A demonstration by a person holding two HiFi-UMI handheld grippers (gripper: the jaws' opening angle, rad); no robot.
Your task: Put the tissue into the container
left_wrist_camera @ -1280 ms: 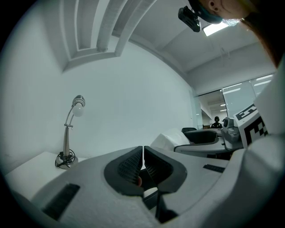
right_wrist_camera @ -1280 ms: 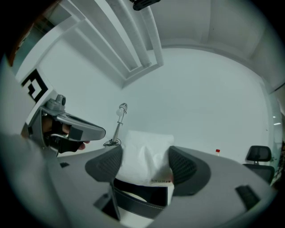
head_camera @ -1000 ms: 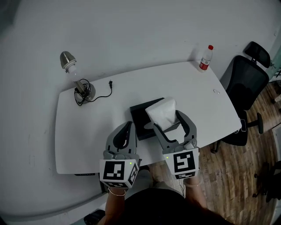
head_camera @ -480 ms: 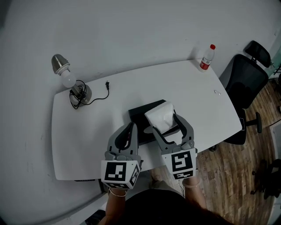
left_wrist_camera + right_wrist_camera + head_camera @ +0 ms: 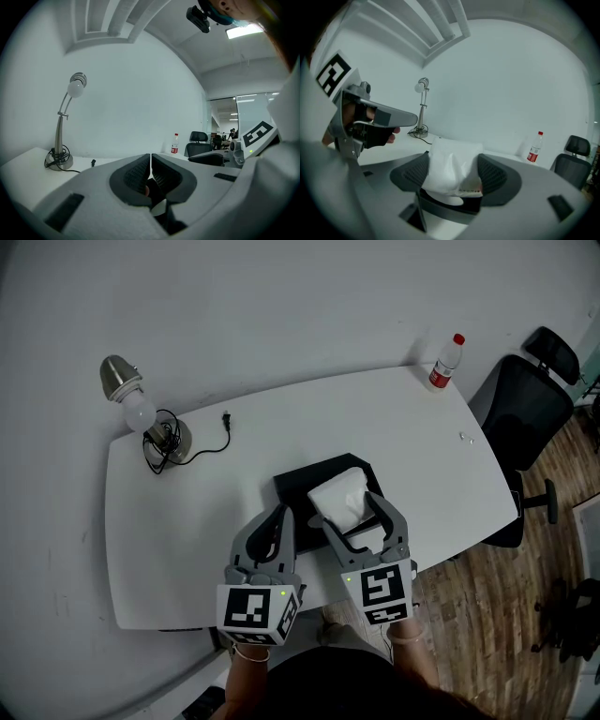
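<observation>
The right hand-held gripper (image 5: 349, 512) was clamped on the tissue (image 5: 339, 497), its jaws pressing the white pack from both sides. The left hand-held gripper (image 5: 277, 517) hung just to its left, jaws together on nothing. The tissue sat over the black container (image 5: 296, 486) at the near middle of the desk (image 5: 206, 521). From the head view it seemed partly lowered in, though its depth was hard to judge. The pick-up and carry looked done; what remained was seating the pack inside and letting go.
</observation>
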